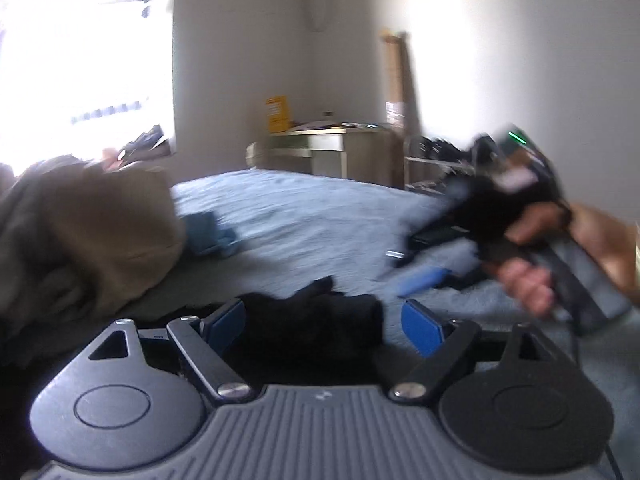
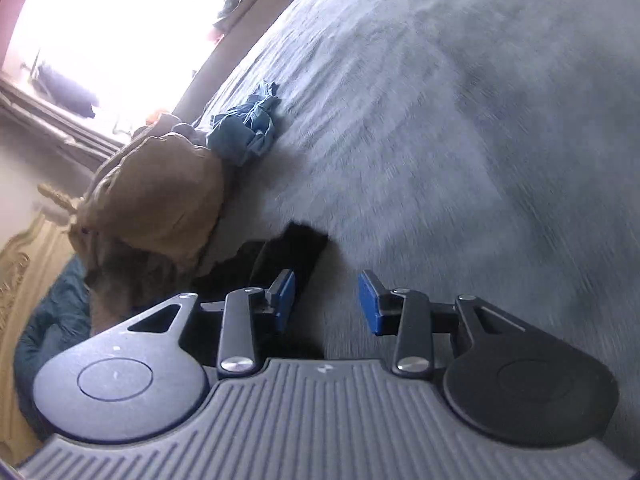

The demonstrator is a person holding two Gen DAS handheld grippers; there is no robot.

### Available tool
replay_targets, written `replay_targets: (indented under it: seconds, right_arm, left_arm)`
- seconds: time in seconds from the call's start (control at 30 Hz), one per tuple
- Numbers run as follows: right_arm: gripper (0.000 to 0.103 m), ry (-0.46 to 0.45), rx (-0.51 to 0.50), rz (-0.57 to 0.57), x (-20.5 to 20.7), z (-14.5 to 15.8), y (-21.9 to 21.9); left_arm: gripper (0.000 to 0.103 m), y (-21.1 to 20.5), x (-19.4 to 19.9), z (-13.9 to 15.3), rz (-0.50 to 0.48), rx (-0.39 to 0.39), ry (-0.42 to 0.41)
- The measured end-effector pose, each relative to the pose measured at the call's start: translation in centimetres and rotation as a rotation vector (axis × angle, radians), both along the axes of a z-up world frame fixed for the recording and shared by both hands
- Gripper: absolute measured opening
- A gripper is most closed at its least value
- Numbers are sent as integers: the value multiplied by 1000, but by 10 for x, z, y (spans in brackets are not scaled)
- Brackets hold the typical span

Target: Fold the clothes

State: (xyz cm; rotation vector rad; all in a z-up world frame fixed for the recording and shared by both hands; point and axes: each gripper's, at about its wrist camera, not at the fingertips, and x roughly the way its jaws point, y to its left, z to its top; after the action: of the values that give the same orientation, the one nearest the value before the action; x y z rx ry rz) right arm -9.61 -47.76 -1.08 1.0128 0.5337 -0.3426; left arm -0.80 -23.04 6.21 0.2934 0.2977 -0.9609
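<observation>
The left gripper (image 1: 324,322) is hovering over the blue-grey quilted bed (image 1: 304,216), jaws standing wide apart above a crumpled black garment (image 1: 316,320); the right gripper (image 2: 327,304) is hanging with jaws partly apart, gripping nothing; a tan cloth heap (image 2: 160,200) and a bunched blue garment (image 2: 244,128) are lying beside it

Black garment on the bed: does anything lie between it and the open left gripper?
Nothing visible does. The black garment lies just ahead of the left gripper, on the blue bedspread.
</observation>
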Motion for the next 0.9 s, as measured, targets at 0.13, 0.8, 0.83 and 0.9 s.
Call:
replay_targets:
  seconds: [0.13, 0.8, 0.83, 0.9]
  right_arm:
    - [35, 14, -27, 33, 43, -11, -14]
    - [2, 94, -690, 172, 119, 23, 9]
    - [2, 125, -716, 146, 124, 20, 10]
    - [5, 177, -729, 95, 128, 12, 8]
  left_arm:
    - [82, -39, -8, -20, -36, 31, -53]
    - [14, -62, 35, -56, 31, 80, 220]
    - [14, -63, 36, -57, 31, 85, 231]
    - [15, -61, 39, -58, 28, 80, 246]
